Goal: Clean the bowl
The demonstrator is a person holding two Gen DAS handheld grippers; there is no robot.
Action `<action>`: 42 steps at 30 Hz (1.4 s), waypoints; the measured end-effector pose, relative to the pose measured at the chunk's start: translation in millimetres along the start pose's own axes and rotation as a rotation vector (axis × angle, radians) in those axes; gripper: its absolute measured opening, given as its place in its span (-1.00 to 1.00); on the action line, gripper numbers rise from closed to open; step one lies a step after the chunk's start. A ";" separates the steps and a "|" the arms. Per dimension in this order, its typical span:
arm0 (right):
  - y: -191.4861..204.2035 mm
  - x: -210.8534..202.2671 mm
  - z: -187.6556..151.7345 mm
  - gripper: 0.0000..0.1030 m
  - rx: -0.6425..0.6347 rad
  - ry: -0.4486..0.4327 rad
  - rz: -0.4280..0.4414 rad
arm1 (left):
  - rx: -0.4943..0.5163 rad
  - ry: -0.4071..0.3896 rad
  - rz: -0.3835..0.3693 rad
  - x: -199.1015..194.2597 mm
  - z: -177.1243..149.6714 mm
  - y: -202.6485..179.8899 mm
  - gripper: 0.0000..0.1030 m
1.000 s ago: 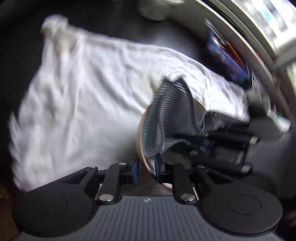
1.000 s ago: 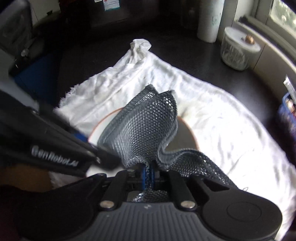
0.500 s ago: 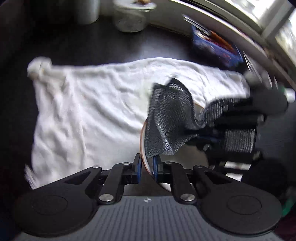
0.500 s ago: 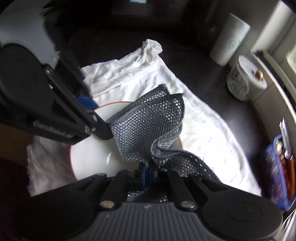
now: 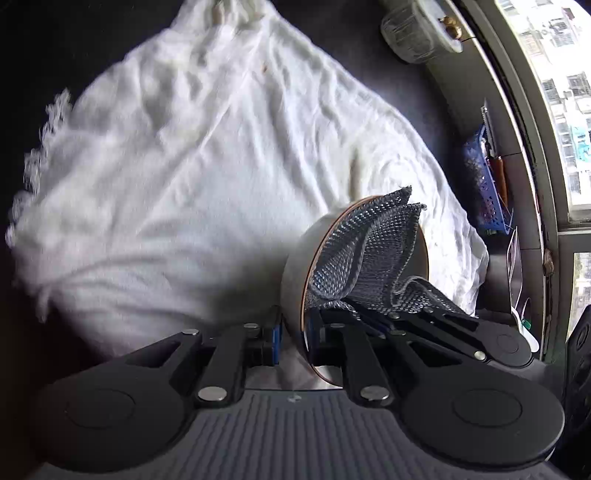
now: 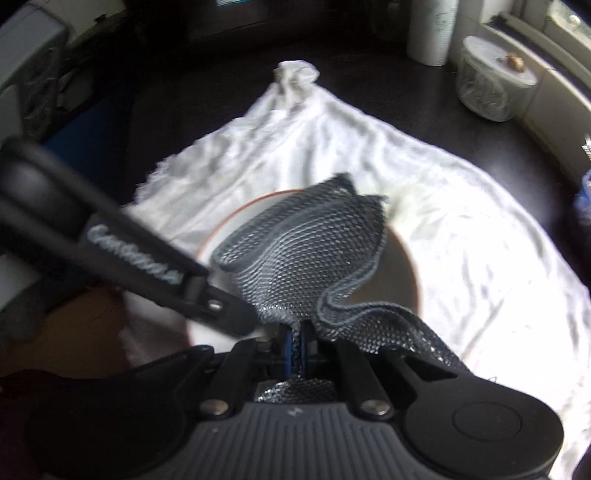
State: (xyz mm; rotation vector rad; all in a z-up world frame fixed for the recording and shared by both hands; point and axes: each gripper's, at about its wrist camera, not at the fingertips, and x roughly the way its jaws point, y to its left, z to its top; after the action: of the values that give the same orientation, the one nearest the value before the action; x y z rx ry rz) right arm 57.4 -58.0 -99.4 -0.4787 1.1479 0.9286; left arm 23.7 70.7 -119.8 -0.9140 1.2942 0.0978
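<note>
A white bowl (image 5: 295,266) with a brown rim is tilted on edge above a white towel (image 5: 203,166). My left gripper (image 5: 294,338) is shut on the bowl's rim, one pad outside and one inside. A grey mesh cloth (image 5: 369,251) lies bunched against the bowl's inside. In the right wrist view my right gripper (image 6: 295,343) is shut on that mesh cloth (image 6: 303,251), which drapes over the bowl (image 6: 236,221). The left gripper (image 6: 255,325) reaches in from the left to the near rim. The right gripper (image 5: 328,310) comes in from the right.
The towel (image 6: 461,221) covers most of a dark counter (image 6: 221,74). At the back stand a lidded glass jar (image 6: 487,88) and a white paper roll (image 6: 432,29). A blue basket (image 5: 484,184) sits by the window sill on the right. A grey appliance (image 6: 29,74) is far left.
My left gripper has rolled with the bowl, so the bowl's outer wall now faces its camera. The mesh cloth sits deeper in the bowl. Both grips have held.
</note>
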 end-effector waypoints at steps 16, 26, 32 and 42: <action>-10.6 6.0 6.0 -0.95 -0.241 -0.043 -0.192 | -0.044 -0.003 -0.134 9.9 36.5 11.4 -0.71; -26.9 -3.1 25.7 -0.94 -0.259 -0.029 -0.159 | 0.857 -0.032 0.241 11.7 15.2 -74.0 -0.50; -23.0 -7.3 24.7 -0.97 -0.387 -0.018 -0.166 | 1.168 -0.019 0.295 20.8 14.5 -91.5 -0.65; -27.1 -8.3 8.8 -0.96 -0.051 -0.039 -0.051 | 0.609 -0.041 0.143 5.2 21.8 -53.5 -0.72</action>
State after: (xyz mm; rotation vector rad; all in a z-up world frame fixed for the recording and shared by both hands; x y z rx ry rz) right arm 83.7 -69.6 -92.0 -0.5270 1.0745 0.9212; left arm 71.1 46.9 -96.4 -0.2969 1.2462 -0.1602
